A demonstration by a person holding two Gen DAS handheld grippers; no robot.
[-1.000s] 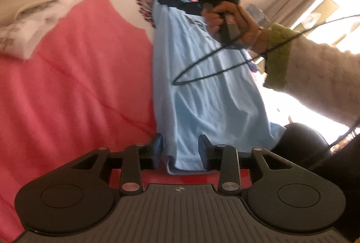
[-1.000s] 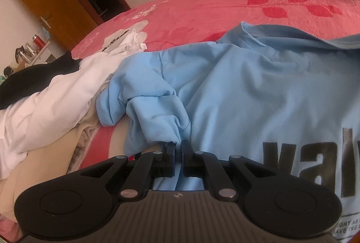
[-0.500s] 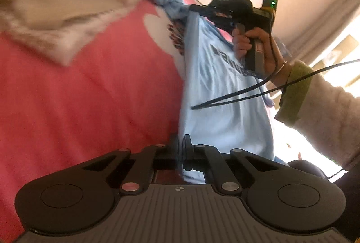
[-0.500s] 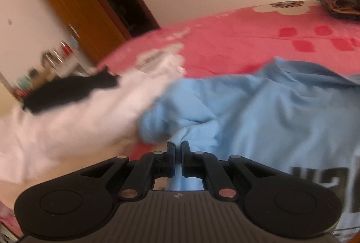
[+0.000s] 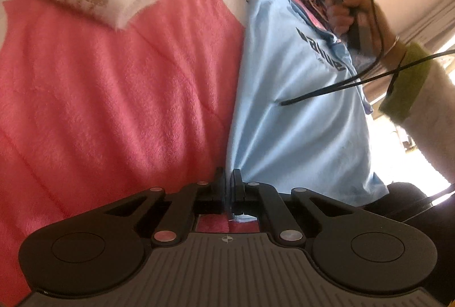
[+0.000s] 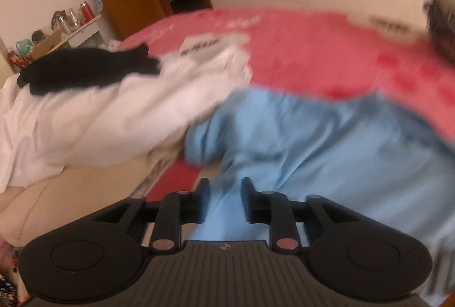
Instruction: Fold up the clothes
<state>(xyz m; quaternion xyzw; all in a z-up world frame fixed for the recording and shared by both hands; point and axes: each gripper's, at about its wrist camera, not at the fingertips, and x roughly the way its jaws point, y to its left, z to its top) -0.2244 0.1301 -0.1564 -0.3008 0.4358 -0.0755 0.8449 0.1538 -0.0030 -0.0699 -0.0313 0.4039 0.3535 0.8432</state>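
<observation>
left gripper pinches the blue shirt hem on the bed; right gripper jaws parted over shirt, white pile just left.

Left hand-held gripper pinched closed; right hand-held gripper with fingers parted, gripped by a hand.

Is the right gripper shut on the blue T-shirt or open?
Open. In the right wrist view the right gripper has its fingers well apart, with the blue T-shirt showing in the gap, unclamped.
</observation>
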